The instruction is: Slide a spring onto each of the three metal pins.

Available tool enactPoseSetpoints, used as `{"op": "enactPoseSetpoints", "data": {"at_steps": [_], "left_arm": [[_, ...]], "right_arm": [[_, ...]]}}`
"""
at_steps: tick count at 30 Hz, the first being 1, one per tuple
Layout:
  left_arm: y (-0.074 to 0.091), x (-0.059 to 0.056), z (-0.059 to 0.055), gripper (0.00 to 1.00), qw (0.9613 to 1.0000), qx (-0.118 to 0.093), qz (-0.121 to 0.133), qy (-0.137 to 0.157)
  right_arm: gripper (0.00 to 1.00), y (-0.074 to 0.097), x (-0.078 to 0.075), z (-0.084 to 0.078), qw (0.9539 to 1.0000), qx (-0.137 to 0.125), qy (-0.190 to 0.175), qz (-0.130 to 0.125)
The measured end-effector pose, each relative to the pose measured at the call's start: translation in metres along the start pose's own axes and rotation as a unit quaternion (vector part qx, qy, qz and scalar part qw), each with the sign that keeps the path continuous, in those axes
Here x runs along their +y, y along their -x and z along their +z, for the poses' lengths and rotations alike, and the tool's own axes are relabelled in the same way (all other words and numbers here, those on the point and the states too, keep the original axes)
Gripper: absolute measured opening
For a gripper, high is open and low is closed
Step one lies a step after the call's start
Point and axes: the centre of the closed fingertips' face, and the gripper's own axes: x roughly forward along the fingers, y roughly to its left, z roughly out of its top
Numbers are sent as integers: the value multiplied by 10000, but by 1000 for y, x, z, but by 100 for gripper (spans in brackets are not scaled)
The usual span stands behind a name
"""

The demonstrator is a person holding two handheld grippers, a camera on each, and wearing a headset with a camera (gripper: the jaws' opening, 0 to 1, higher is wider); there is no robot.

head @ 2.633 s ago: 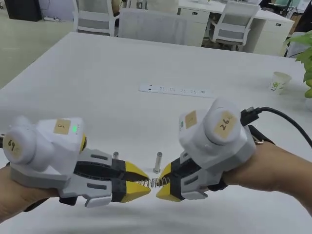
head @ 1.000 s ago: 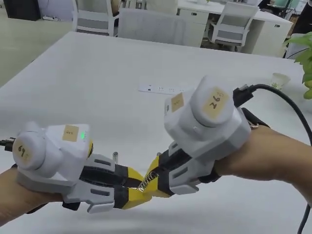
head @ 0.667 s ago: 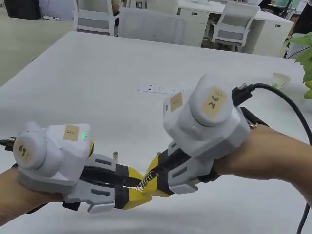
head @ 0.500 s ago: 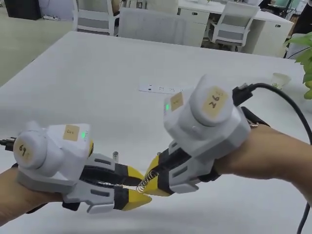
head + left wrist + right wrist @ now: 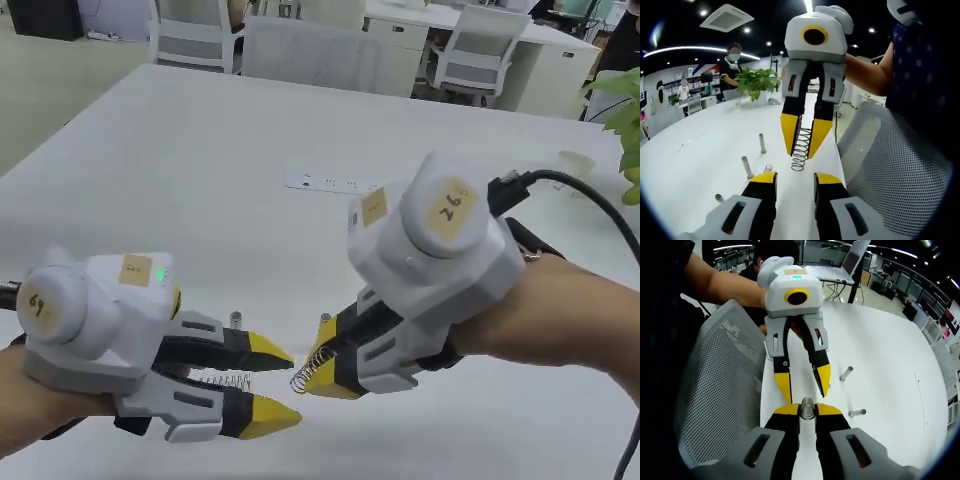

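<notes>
My right gripper [image 5: 312, 376] is shut on a small steel spring [image 5: 313, 364], which sticks out past its yellow tips. From the left gripper view this spring [image 5: 801, 150] hangs between the right gripper's jaws. My left gripper [image 5: 276, 384] stands open just left of it, a little apart. In the right gripper view the spring [image 5: 808, 409] sits end-on in my own jaws, facing the open left gripper [image 5: 805, 387]. A second spring [image 5: 226, 380] lies on the table under the left jaws. Two upright metal pins [image 5: 237, 320] [image 5: 325, 321] stand behind the grippers; a third pin [image 5: 718, 198] lies closer in.
A white power strip [image 5: 335, 184] lies mid-table. A paper cup [image 5: 575, 160] and a green plant [image 5: 625, 110] are at the far right. A black cable [image 5: 580, 200] trails from the right gripper. Grey mesh chairs [image 5: 320, 55] line the far edge.
The left gripper has opened and let go of the spring's end, then drawn back left. The right gripper keeps the spring and has shifted slightly right.
</notes>
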Motion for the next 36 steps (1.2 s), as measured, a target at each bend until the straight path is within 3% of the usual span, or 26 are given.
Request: {"op": "enactPoseSetpoints", "data": {"at_steps": [15, 36], "left_arm": [[19, 11, -11, 29, 9990, -45, 357, 250], [40, 23, -28, 38, 9930, -185, 971, 651]], "right_arm": [[8, 6, -7, -11, 9998, 60, -142, -98], [8, 17, -20, -28, 9991, 170, -290, -266]]}}
